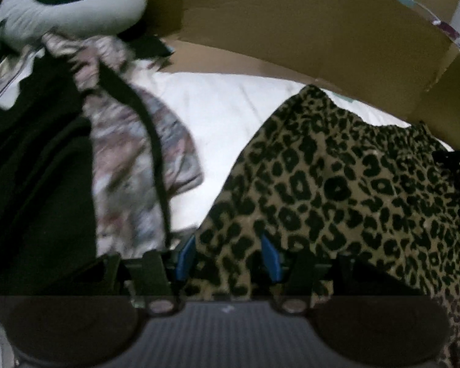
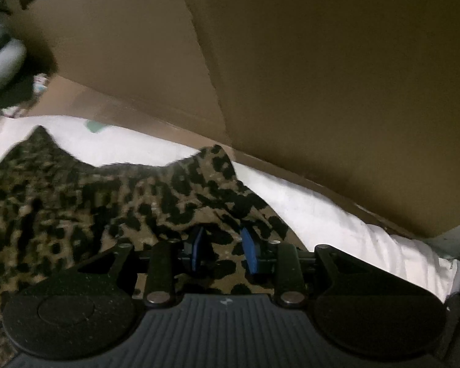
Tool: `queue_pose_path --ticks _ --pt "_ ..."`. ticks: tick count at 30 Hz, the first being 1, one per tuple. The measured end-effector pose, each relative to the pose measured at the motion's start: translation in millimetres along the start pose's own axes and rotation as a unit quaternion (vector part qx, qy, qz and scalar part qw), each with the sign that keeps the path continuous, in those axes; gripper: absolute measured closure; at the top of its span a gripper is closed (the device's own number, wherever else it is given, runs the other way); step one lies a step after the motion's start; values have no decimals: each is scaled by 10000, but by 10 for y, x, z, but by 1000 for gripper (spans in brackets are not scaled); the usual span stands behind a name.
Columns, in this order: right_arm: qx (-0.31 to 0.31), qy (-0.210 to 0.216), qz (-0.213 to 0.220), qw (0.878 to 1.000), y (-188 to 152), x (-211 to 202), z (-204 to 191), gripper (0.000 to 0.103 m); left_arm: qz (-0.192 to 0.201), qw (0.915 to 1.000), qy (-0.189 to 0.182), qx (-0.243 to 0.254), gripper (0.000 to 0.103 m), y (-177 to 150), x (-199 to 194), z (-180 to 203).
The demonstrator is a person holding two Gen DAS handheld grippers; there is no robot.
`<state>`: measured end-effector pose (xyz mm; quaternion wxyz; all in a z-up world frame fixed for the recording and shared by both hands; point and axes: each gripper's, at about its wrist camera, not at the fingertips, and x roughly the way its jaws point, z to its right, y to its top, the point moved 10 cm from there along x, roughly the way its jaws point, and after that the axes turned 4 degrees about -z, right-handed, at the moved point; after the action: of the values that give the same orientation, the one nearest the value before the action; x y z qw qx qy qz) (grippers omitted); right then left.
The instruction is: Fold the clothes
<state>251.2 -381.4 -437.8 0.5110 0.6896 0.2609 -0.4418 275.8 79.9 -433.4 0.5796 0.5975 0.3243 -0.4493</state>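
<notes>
A leopard-print garment [image 1: 337, 184] lies on a white bed sheet [image 1: 224, 116]. In the left wrist view its near edge is bunched between the blue pads [image 1: 185, 257] of my left gripper [image 1: 227, 259], which is shut on a thick fold of it. From there the cloth runs up and to the right. In the right wrist view the same leopard-print garment [image 2: 92, 208] fills the left half. A raised fold of it sits between the blue pads [image 2: 250, 254] of my right gripper [image 2: 223, 253], which is shut on it.
A brown cardboard wall [image 1: 291, 30] [image 2: 322, 76] stands close behind the sheet [image 2: 322, 214]. At the left lie a pale patterned garment [image 1: 128, 159], a black garment [image 1: 36, 168] and a grey neck pillow [image 1: 70, 9].
</notes>
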Motion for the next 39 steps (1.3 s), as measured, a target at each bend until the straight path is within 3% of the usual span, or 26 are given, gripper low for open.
queue_pose_path --ticks 9,14,19,30,39 --pt "226 133 149 9995 -318 -602 112 67 50 9991 88 -414 52 -145 -258 -327" --pt "515 119 201 9984 -549 -854 195 60 32 9951 26 -992 53 -238 -333 -558" --pt "760 296 254 9963 -764 -1061 170 60 54 9942 68 -1073 53 -368 -390 -715" --pt "652 515 68 9965 -1075 -1037 -102 60 -51 9934 -144 -1134 53 -702 -360 -885" --pt "641 533 -86 9965 -1258 -950 -152 60 -144 9917 -536 -1164 53 -893 -190 -904"
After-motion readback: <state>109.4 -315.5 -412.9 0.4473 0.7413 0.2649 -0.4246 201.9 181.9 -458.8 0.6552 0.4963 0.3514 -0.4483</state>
